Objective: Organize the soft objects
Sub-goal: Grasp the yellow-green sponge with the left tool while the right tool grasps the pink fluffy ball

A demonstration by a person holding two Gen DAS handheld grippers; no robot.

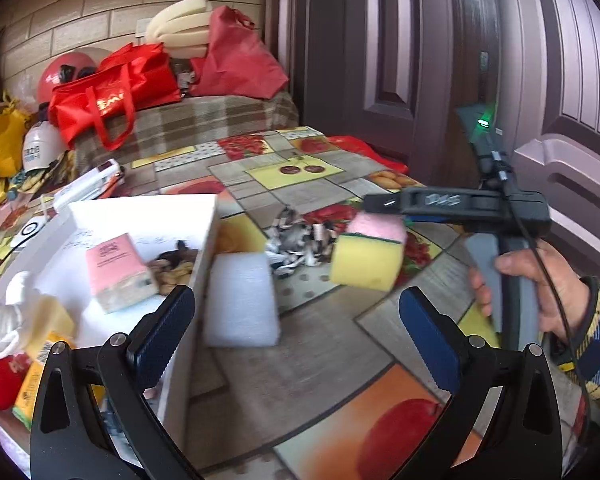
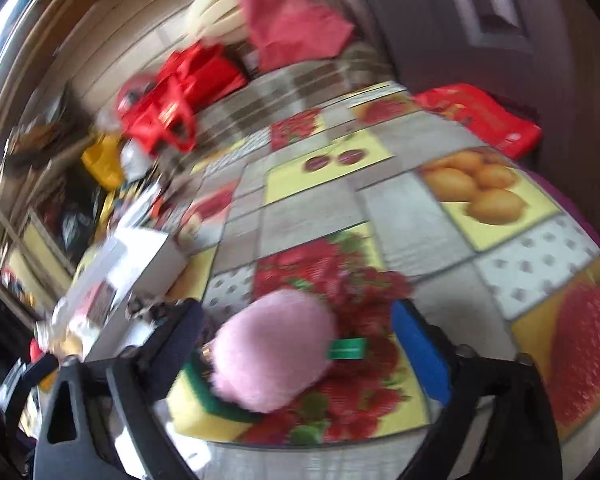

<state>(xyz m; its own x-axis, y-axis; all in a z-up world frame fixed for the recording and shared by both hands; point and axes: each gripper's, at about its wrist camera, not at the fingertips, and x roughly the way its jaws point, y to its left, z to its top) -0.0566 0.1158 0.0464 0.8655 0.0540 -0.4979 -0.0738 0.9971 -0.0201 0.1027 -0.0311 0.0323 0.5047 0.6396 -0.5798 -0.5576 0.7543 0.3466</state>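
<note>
My right gripper (image 2: 296,356) seems wide around the sponge (image 1: 367,253), contact unclear. The box (image 1: 148,216) lies leftward. My left gripper (image 1: 296,332) gapes empty.

Left wrist view low over the fruit-print tablecloth (image 1: 300,344), facing the tiled wall, white box (image 1: 148,216) close at left, right wrist view tilted, blurred, nearer the cloth, both sharing the red bags (image 2: 172,108) and dark door (image 1: 380,60) beyond
</note>
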